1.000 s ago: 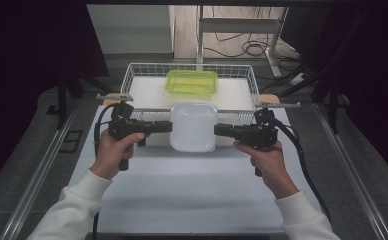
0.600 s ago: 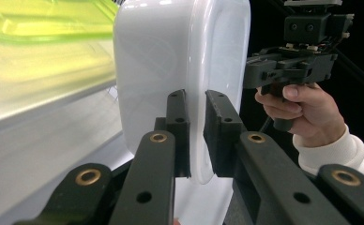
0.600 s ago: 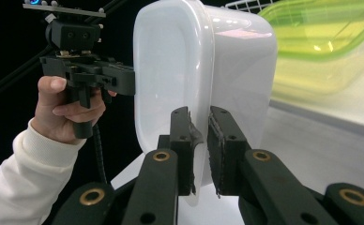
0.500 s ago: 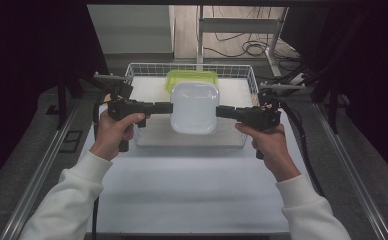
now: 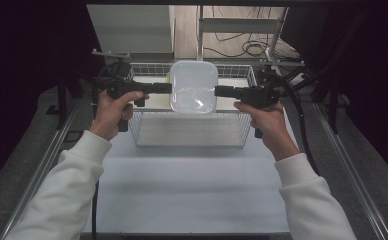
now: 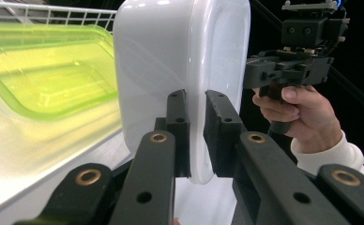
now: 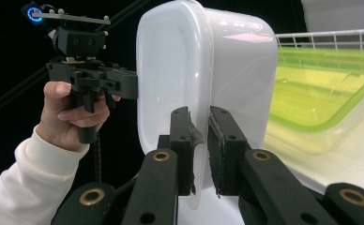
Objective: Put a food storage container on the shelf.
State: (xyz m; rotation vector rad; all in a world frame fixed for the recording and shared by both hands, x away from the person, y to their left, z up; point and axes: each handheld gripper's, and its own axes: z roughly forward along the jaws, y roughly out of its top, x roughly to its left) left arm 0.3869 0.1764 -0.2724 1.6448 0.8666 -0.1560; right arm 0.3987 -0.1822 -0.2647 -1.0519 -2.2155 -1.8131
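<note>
1. Left tongs (image 5: 168, 88): clamped on the left rim of the white container (image 5: 193, 86); in the left gripper view the left tongs (image 6: 196, 133) have a jaw on each face of the thin rim lip. Held level, pointing inward toward the bench's middle, so the rim edge sits squarely between the pads rather than at an angle.

2. White container, translucent, rounded corners: carried in the air between the two tongs, above the far half of the wire basket (image 5: 141, 135) and clear of its bottom. Rim pinched at two opposite sides, presumably because one pinch on so thin a lip would let the tub swing or slip. Kept roughly level across its width.

3. Wire basket: standing on the white bench (image 5: 192, 195) toward its far edge, midway between left and right edges. Near half bare.

4. Green container (image 6: 44, 79): lying in the basket's far part, below and behind the white container; yellow-green, translucent, seen best in the two gripper views. Whether the white tub touches it cannot be told; it looks apart.

5. Right tongs (image 5: 219, 91): clamped on the right rim of the white container, mirroring the left; in the right gripper view the right tongs (image 7: 200, 140) have pads pressed on both faces of the lip. Likewise level and pointing inward, balancing the load against the opposite grip.
</note>
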